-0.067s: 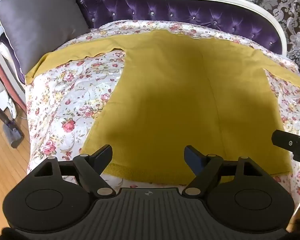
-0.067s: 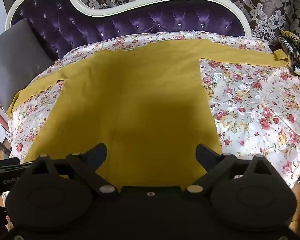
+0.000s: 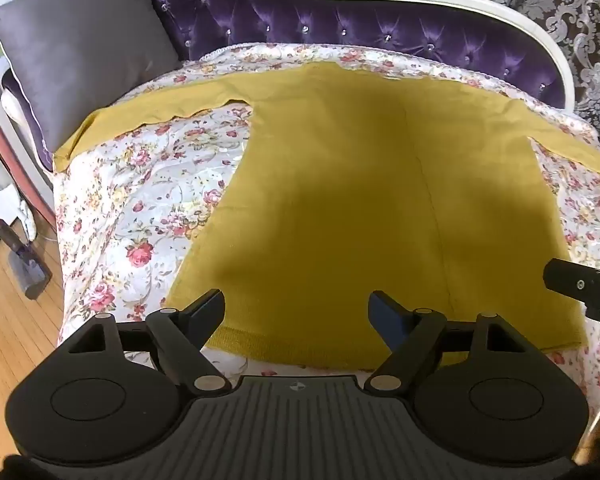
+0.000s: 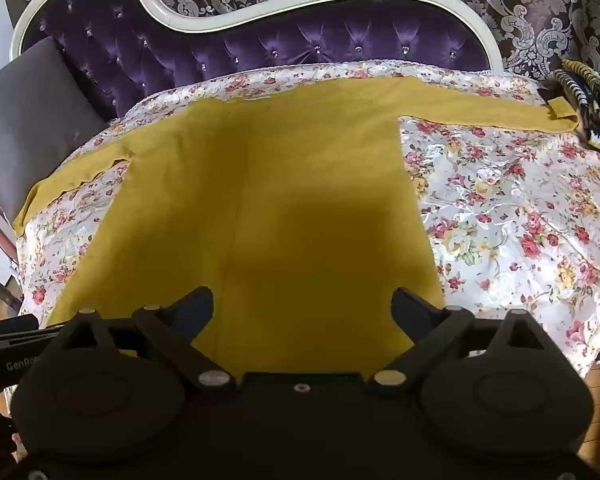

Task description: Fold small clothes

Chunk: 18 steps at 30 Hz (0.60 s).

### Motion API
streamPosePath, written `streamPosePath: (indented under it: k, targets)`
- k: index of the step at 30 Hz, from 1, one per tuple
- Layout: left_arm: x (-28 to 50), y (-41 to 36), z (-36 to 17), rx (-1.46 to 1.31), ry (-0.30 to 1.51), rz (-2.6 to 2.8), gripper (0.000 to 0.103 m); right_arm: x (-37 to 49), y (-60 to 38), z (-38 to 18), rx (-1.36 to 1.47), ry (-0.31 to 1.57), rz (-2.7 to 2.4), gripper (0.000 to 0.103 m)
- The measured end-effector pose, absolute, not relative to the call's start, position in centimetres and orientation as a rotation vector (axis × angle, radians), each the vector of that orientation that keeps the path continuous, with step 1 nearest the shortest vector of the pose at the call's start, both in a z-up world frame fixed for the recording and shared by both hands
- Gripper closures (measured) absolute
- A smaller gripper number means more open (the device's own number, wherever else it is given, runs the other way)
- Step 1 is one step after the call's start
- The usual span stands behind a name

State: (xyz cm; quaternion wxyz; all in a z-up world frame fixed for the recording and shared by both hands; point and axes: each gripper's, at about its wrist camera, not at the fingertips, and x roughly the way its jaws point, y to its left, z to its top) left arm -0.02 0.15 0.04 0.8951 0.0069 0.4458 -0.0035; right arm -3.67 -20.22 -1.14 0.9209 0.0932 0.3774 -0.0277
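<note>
Purple tufted velvet fills the back of the sofa (image 4: 260, 46) across the top of the right wrist view, framed by a cream carved rim, and over its seat we see a floral quilt (image 4: 520, 200) spread wide. Flat on that quilt lies our mustard-yellow top (image 4: 280, 200), filling the centre of both views, body smooth, both sleeves stretched out sideways towards the left and right edges. Its ribbed hem sits at the lower middle of the left wrist view, close to the quilt's near edge. Upper left of that view, we spot a grey cushion (image 3: 80, 40) leaning on the sofa arm, the left sleeve's cuff ending just beside it. Upper right of the right wrist view, a striped fabric (image 4: 588, 104) lies by the other cuff. Wooden floor (image 3: 8, 300) shows at lower left. Now the tongs: our left gripper (image 3: 298, 312) hangs above the hem, jaws spread, nothing between them. Our right gripper (image 4: 302, 306) hovers over the lower body of the top, jaws spread wide, nothing gripped.
</note>
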Motion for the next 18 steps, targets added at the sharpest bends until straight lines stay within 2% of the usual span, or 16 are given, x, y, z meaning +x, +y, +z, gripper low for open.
streamPosePath:
  k: [18]
  targets:
    - [-0.5, -0.7, 0.1, 0.05, 0.913, -0.002, 0.025, -3.1, -19.3, -1.3, 0.151, 0.811, -0.055, 0.006]
